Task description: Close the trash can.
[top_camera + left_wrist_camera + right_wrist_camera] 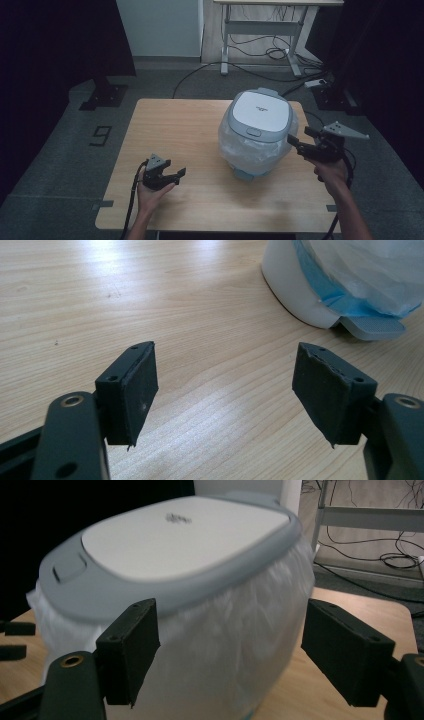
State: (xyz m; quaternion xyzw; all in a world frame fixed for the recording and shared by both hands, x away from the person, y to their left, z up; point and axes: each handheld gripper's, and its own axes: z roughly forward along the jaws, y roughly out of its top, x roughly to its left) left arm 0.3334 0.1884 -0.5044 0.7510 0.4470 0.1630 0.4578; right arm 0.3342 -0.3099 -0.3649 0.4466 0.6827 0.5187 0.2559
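Bin point(259, 131) stands upright toward the table's point(165, 120) far right corner, long axis vertical, lid latch facing the near edge. Left gripper point(176, 174) rests near the near-left corner, jaws open, empty. Right gripper point(298, 138) beside the bin's right side, jaws open; risk: tearing the thin plastic bag point(235, 645) or tipping the bin.

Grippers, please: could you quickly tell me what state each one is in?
Left gripper: open, holding nothing.
Right gripper: open, beside the rice cooker, holding nothing.
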